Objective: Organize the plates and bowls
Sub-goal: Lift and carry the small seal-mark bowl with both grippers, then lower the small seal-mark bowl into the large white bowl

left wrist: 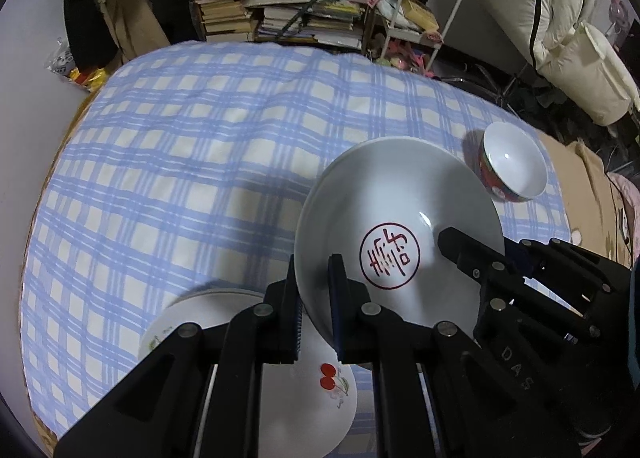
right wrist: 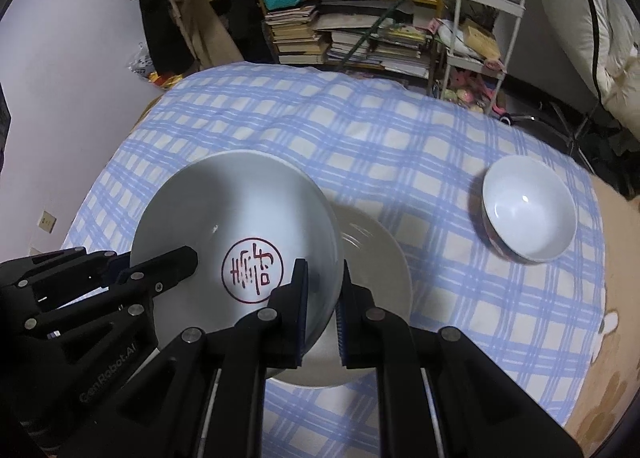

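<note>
The left tongs [left wrist: 314, 298] pinch the near-left rim of the white plate with the red mark [left wrist: 396, 218], held over the cherry plate [left wrist: 308, 390].

The right tongs [right wrist: 323, 298] pinch its right rim. Next, I think: lower gently. The bowl [right wrist: 528, 210] waits far right.

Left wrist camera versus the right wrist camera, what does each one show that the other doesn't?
Only the left wrist view shows the red cherry print on the lower white plate. Only the right wrist view shows the beige wall socket. Both show the white plate with the red round seal, held at opposite rims by the left tool and right tool, and the red-sided white bowl on the blue checked cloth.
</note>
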Action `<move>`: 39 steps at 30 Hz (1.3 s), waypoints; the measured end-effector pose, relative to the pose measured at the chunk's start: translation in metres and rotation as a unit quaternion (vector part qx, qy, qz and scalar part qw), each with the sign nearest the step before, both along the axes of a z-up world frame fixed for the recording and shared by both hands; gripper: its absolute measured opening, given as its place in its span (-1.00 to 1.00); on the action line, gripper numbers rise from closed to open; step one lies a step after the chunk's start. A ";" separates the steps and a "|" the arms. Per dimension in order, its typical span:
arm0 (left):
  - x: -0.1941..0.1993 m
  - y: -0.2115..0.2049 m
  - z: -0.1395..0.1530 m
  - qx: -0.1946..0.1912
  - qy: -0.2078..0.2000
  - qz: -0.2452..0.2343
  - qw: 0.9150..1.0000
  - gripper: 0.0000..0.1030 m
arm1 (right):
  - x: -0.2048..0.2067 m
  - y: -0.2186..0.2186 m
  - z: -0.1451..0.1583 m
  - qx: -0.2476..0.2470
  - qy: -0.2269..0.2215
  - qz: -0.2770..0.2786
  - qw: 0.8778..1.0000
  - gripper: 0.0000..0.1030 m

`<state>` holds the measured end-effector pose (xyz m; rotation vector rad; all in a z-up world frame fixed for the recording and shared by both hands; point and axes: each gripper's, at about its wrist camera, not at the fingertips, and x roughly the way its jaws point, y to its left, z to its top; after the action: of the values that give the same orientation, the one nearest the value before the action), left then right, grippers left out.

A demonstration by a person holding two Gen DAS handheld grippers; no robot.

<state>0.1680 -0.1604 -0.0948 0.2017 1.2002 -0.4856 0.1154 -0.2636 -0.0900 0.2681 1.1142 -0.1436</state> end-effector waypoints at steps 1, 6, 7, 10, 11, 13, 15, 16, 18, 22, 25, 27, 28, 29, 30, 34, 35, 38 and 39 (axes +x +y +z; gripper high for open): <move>0.000 0.000 -0.002 -0.001 0.003 0.001 1.000 -0.77 | -0.001 -0.002 -0.002 0.008 0.001 -0.004 1.000 -0.73; -0.002 -0.005 -0.009 0.007 0.003 0.001 1.000 -0.77 | -0.008 -0.008 -0.018 0.036 0.003 -0.021 0.999 -0.73; -0.002 -0.006 -0.010 0.007 0.002 -0.001 1.000 -0.77 | -0.009 -0.008 -0.020 0.037 0.003 -0.022 0.999 -0.73; -0.001 -0.009 -0.013 0.005 0.004 -0.011 1.000 -0.77 | -0.014 -0.009 -0.027 0.039 -0.004 -0.031 0.999 -0.73; -0.001 -0.011 -0.014 0.007 0.004 -0.016 1.000 -0.77 | -0.016 -0.010 -0.028 0.039 -0.006 -0.034 0.999 -0.73; -0.002 -0.014 -0.013 0.012 -0.004 -0.022 1.000 -0.77 | -0.017 -0.010 -0.029 0.035 -0.004 -0.036 0.999 -0.72; -0.002 -0.015 -0.013 0.013 -0.007 -0.021 1.000 -0.77 | -0.017 -0.010 -0.028 0.027 -0.004 -0.032 0.999 -0.72; -0.002 -0.015 -0.014 0.010 -0.004 -0.018 1.000 -0.77 | -0.017 -0.011 -0.027 0.026 -0.005 -0.032 0.999 -0.72; -0.002 -0.017 -0.017 0.012 -0.002 -0.018 1.000 -0.77 | -0.016 -0.012 -0.028 0.029 -0.003 -0.035 0.999 -0.72; -0.005 -0.020 -0.020 0.022 -0.007 -0.020 1.000 -0.77 | -0.016 -0.013 -0.032 0.029 0.007 -0.038 0.999 -0.72; -0.004 -0.020 -0.024 0.020 0.001 -0.019 1.000 -0.77 | -0.017 -0.014 -0.033 0.023 0.005 -0.037 0.999 -0.72; -0.005 -0.021 -0.024 0.024 0.000 -0.022 0.999 -0.77 | -0.017 -0.015 -0.034 0.025 0.006 -0.038 0.999 -0.72; -0.005 -0.022 -0.025 0.028 -0.002 -0.024 0.999 -0.77 | -0.017 -0.016 -0.035 0.026 0.007 -0.039 0.999 -0.72; -0.005 -0.023 -0.025 0.031 -0.004 -0.024 0.999 -0.77 | -0.016 -0.016 -0.036 0.028 0.009 -0.041 0.999 -0.72; -0.005 -0.023 -0.025 0.033 -0.004 -0.023 0.999 -0.77 | -0.016 -0.017 -0.037 0.028 0.011 -0.042 0.999 -0.72; -0.002 -0.023 -0.026 0.034 0.000 -0.023 0.999 -0.77 | -0.015 -0.015 -0.041 0.029 0.012 -0.040 0.999 -0.72; -0.002 -0.024 -0.026 0.036 -0.002 -0.025 0.999 -0.77 | -0.015 -0.016 -0.041 0.029 0.012 -0.040 0.999 -0.72; -0.002 -0.023 -0.029 0.041 -0.004 -0.026 0.999 -0.77 | -0.015 -0.014 -0.040 0.031 0.010 -0.040 0.999 -0.72; -0.001 -0.023 -0.031 0.040 -0.002 -0.022 0.999 -0.77 | -0.014 -0.014 -0.040 0.031 0.011 -0.038 0.999 -0.72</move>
<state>0.1673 -0.1830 -0.1258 0.2989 1.2137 -0.4762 0.1010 -0.2779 -0.1302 0.3655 1.1315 -0.1797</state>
